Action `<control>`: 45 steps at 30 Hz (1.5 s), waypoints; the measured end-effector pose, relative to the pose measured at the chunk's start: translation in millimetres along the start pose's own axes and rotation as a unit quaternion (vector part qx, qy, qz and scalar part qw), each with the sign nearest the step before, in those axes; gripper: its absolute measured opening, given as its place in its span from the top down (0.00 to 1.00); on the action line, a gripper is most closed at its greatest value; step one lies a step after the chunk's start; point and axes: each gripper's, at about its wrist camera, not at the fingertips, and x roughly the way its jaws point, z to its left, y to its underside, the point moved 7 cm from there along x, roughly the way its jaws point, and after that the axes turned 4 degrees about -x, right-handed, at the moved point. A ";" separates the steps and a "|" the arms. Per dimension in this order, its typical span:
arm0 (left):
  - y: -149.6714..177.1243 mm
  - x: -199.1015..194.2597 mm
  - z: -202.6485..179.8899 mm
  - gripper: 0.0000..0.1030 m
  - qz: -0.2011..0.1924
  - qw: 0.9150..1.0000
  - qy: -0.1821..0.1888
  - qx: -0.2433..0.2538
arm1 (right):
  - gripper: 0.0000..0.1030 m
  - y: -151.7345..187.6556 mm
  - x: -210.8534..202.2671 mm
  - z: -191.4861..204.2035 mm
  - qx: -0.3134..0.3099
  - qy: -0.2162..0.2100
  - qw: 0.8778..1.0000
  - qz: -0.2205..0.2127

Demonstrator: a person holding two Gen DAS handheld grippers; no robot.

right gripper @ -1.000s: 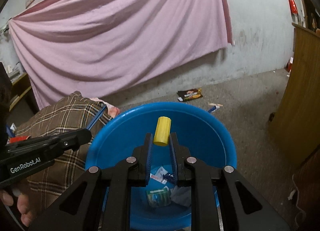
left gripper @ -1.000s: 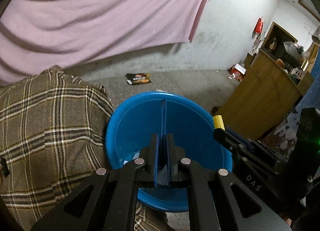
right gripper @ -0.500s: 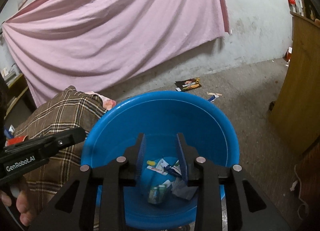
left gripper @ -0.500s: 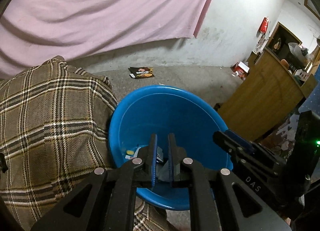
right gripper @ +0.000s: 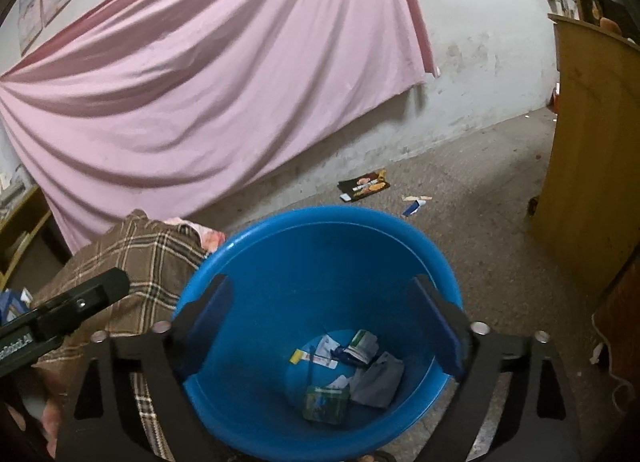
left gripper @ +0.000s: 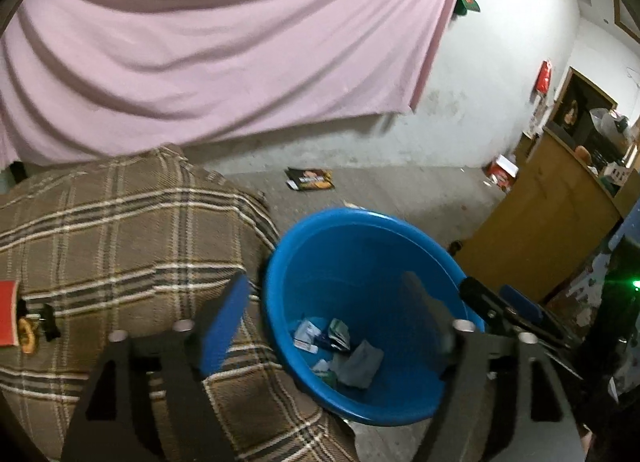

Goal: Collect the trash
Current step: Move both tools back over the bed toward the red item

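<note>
Basin (right gripper: 320, 230), blue plastic, round, standing on the concrete floor (right gripper: 480, 202) near me; both my grippers hang over it

Items, left to right as I see them:

- Plaid blanket (left gripper: 100, 230), brown with pale and dark checks, heaped at the left, its edge against the basin's left wall. A red card (left gripper: 8, 314) and a small dark clip lie on it at the far left edge of the left wrist view
- Left gripper (left gripper: 324, 302): jaws opening, already spread wide, nothing between them. Its left finger sits over the blanket, its right finger over the basin's right side
- Trash in the basin's bottom: a white wrapper (right gripper: 326, 350), a thin yellow-tipped strip (right gripper: 298, 356), a green packet (right gripper: 325, 404) nearest me, a grey folded sachet (right gripper: 378, 380) to its right, and a small green-and-white packet (right gripper: 362, 344) behind that. All of it lies loose on the basin's floor, touching or overlapping
- Right gripper (right gripper: 320, 314): jaws opening, spread nearly to the basin's walls, nothing between the pads; the trash lies below them, untouched
- Black snack wrapper (right gripper: 364, 185), flat on the floor beyond the basin, near the wall
- Blue-and-white scrap (right gripper: 414, 206), on the floor just right of the black wrapper, with a pale strip beside it
- Wooden cabinet (right gripper: 592, 142), at the right, well apart from the basin
- Red-and-white box (left gripper: 502, 172), on the floor at the cabinet's far corner

Backdrop: pink sheet (right gripper: 200, 82) hung across the far wall
</note>
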 end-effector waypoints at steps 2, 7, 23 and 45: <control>0.4 -4.8 1.6 0.20 -0.008 1.000 -0.008 0.004 | 0.00 -1.6 -1.9 1.0 0.005 -0.001 1.000 -0.005; 2.9 -18.4 -0.2 0.19 -0.025 0.999 -0.036 0.026 | 0.00 -6.4 -8.6 5.5 0.002 0.003 1.000 -0.017; -20.9 -124.9 27.5 0.02 -0.171 0.983 -0.062 0.020 | 0.00 -41.9 -68.0 61.6 -0.040 -0.020 0.990 -0.132; 6.8 -307.8 141.7 0.02 -0.346 0.921 -0.178 0.003 | 0.00 -48.8 -167.4 224.0 -0.128 -0.148 0.924 -0.328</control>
